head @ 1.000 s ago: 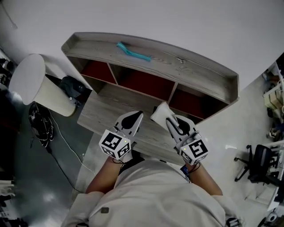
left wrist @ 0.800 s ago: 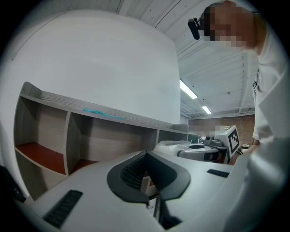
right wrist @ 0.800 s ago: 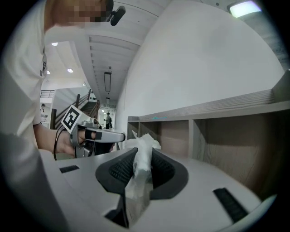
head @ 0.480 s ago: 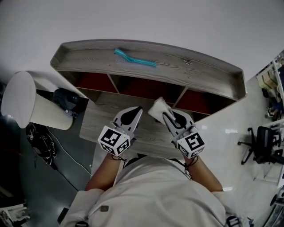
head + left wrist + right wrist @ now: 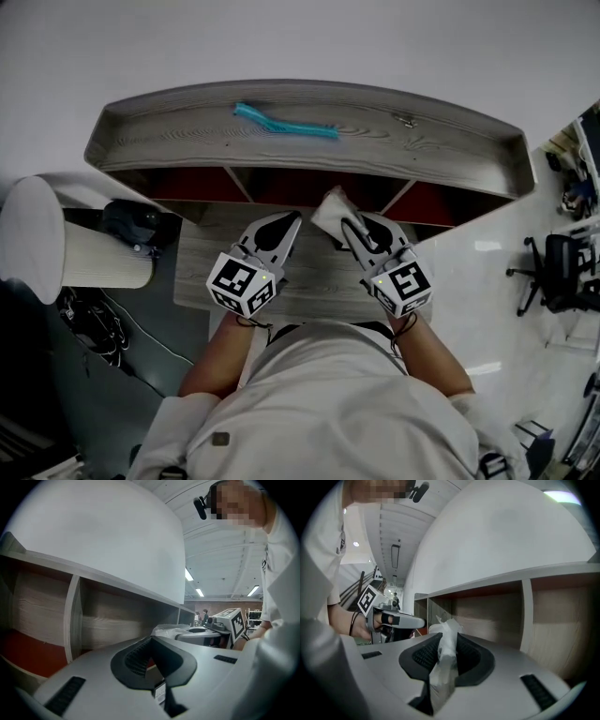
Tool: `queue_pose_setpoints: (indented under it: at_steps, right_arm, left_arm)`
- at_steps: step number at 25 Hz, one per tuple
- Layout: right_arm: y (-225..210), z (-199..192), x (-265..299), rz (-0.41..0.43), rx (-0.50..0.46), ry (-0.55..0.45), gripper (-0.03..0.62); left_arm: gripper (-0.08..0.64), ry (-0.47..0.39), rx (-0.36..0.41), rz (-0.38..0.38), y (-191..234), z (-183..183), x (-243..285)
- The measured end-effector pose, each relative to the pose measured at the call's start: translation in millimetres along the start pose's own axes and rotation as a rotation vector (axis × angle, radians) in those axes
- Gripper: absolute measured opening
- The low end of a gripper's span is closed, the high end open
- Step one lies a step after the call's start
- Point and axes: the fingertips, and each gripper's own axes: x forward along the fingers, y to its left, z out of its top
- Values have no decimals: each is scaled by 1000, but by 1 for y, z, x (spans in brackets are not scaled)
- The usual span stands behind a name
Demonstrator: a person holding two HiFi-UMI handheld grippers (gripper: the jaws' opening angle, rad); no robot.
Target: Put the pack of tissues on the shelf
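Note:
The pack of tissues [image 5: 329,207], white and wrapped in clear film, is pinched in my right gripper [image 5: 348,225], which is shut on it. Seen from the right gripper view, the pack [image 5: 445,651] stands on edge between the dark pads, facing a shelf compartment [image 5: 492,616]. The grey wooden shelf [image 5: 441,150] has a long top board and several openings with red floors below. My pack hangs just before the middle opening, above the lower board [image 5: 211,258]. My left gripper [image 5: 288,222] is alongside, shut and empty [image 5: 151,641]. The left gripper view also catches the pack [image 5: 168,630].
A teal curved object [image 5: 281,120] and a small metal piece [image 5: 406,120] lie on the shelf top. A white cylinder [image 5: 52,248], a black object [image 5: 131,220] and cables [image 5: 89,323] are at the left. An office chair [image 5: 562,272] stands at the right.
The shelf has come closer and squarer in the head view. Both grippers now sit nearer its openings, the right one still holding the pack. Neither gripper's jaws have changed.

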Motion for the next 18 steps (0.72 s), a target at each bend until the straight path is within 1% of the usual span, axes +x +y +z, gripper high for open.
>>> queue_pose_setpoints:
  at_steps: [4, 13, 18]
  right_arm:
    - [-4, -2, 21, -19, -36, 16, 92]
    - [-19, -21, 71, -31, -46, 64, 92]
    - [-24, -30, 89, -37, -53, 91, 92]
  left_arm:
    - [14, 10, -5, -17, 14, -4, 8]
    - [14, 36, -30, -37, 41, -18, 21]
    - [14, 43, -38, -41, 50, -23, 25]
